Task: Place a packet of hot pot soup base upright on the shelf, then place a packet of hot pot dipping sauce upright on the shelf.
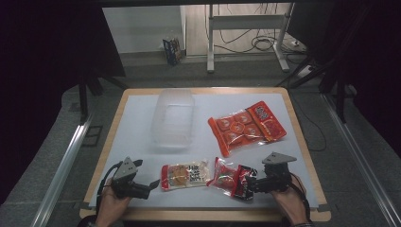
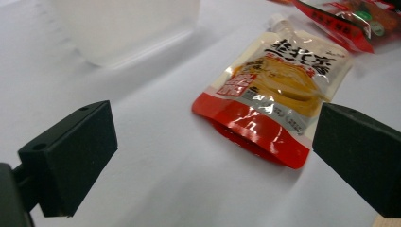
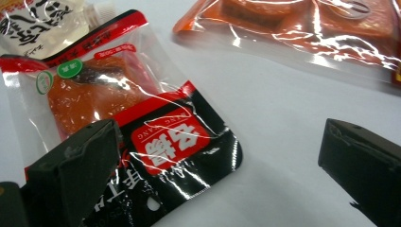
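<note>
The table [image 1: 142, 109] has a white top with a pale wooden edge, and it stands on a grey floor in a dim room. Behind it there is a light wall, a metal frame [image 1: 246, 28] with cables on the floor, and dark curtains at both sides.

On the table, a clear plastic box [image 1: 173, 118] lies at the far middle. To the right of it lies a big orange packet [image 1: 247, 126]. Near the front edge lie a white and red pouch [image 1: 184, 176] and, just beside it, a red and black packet [image 1: 231, 178].

The left gripper [image 1: 150, 185] is at the front left, near the pouch but apart from it. Its fingers are wide open and hold nothing. The right gripper [image 1: 249, 184] is at the front right, and its fingers are wide open too. One finger [image 3: 75, 175] is over the black end of the red and black packet, but nothing is gripped.
</note>
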The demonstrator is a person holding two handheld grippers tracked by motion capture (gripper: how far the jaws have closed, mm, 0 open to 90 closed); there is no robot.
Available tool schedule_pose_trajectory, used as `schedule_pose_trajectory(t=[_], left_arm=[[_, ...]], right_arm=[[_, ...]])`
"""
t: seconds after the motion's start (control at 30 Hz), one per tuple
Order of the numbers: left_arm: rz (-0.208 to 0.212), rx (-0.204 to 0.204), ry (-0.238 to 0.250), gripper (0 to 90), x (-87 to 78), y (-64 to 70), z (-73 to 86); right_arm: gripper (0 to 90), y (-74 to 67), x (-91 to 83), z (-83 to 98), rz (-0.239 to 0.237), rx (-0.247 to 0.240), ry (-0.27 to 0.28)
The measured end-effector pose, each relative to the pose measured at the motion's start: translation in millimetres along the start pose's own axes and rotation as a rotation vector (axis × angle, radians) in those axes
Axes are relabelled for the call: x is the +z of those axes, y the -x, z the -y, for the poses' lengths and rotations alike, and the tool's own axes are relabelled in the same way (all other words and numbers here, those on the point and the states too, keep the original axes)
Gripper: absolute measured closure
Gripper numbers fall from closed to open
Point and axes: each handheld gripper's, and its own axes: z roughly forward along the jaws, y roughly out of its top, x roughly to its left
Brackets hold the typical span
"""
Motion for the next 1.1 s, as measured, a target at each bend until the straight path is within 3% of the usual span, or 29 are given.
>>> schedule_pose_trajectory(t=[0.13, 0.23, 0.47, 1.1], left_arm=[[-0.009, 0.067, -0.026, 0.1, 3.9, 7.3, -0.7], [-0.011, 0.079, -0.046, 0.0, 5.9, 8.6, -0.6], [-0.012, 0.070, -0.055, 0.0, 6.3, 7.7, -0.2], [-0.008, 0.074, -0.077, 0.2, 7.7, 8.8, -0.5]], right_arm=[[0.0, -0.3, 0.5, -0.7, -0.001, -0.005, 0.006], [0.0, 0.1, 1.4, 0.0, -0.011, 0.002, 0.009], [0.0, -3.1, 4.0, -1.6, -0.003, -0.033, -0.020], [0.0, 3.6, 2.9, 0.0, 0.001, 0.013, 0.026]])
